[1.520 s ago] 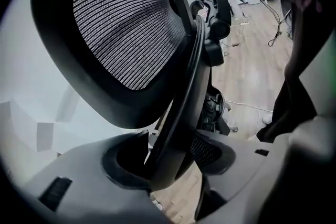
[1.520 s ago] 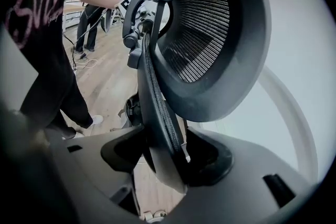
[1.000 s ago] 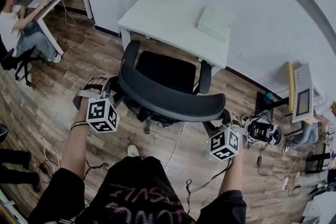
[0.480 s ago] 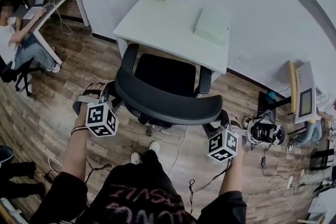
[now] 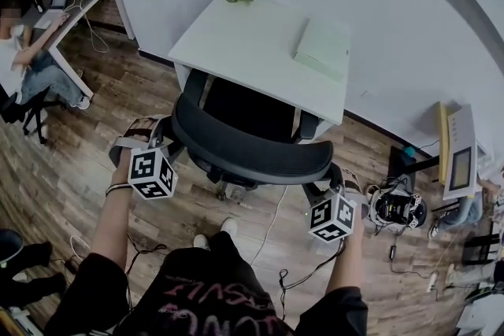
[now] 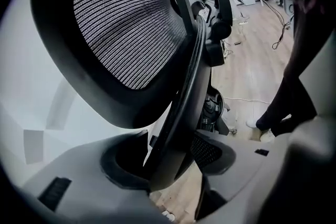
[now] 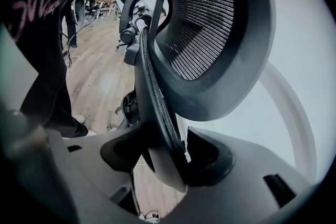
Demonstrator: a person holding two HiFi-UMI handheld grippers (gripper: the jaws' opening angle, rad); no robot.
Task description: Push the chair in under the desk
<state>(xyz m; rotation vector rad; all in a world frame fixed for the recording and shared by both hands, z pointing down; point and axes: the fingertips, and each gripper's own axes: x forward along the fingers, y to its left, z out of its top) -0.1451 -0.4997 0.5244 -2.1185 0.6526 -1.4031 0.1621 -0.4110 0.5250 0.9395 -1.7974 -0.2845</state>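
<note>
**A:** Where does the chair stand now, measured from the desk?

**B:** Right against its near side. The front of the seat and the armrest tips lie under the desk's edge. A second ago the whole seat stood clear of the desk.

**A:** And the claws?

**B:** Both are clenched on the backrest, on the side away from the desk. The left gripper pinches the black rim at the left end, and the right gripper pinches it at the right end.

**A:** Has anything on the desk shifted?

**B:** No, the pale box lies where it was.
</note>
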